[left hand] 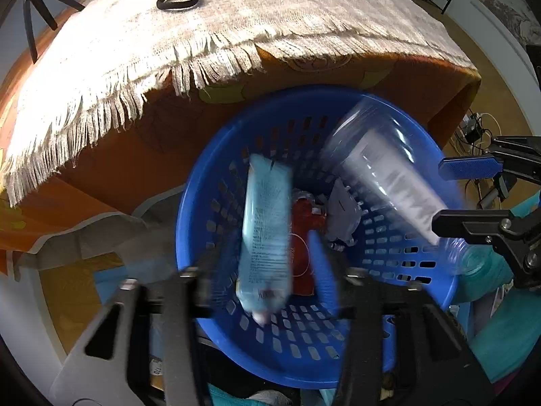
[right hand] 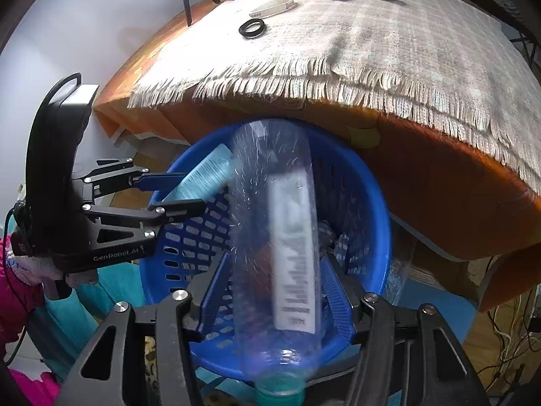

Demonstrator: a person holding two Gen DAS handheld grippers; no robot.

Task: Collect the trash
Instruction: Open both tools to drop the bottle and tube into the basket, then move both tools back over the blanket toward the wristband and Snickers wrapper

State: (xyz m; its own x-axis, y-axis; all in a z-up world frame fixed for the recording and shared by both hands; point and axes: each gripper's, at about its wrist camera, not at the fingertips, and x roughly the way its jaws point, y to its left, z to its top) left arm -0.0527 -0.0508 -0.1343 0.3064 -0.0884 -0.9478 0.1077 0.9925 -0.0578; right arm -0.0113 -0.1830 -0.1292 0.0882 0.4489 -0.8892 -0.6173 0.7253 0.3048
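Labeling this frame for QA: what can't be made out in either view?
- Left view: pale blue packet motion-blurred, print unreadable; whether the left tool grips it is unclear.
- Right view: clear bottle blurred, label unreadable.
- Both views: basket contents mostly covered.

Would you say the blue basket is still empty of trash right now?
No, the blue basket already holds crumpled wrappers at its bottom.

Both wrist cameras look steeply down from close above into the round blue perforated plastic basket point(left hand: 355, 368) point(right hand: 162, 257), facing the fringed beige cloth-covered table point(left hand: 236, 17) point(right hand: 405, 50) behind it; both views share these.
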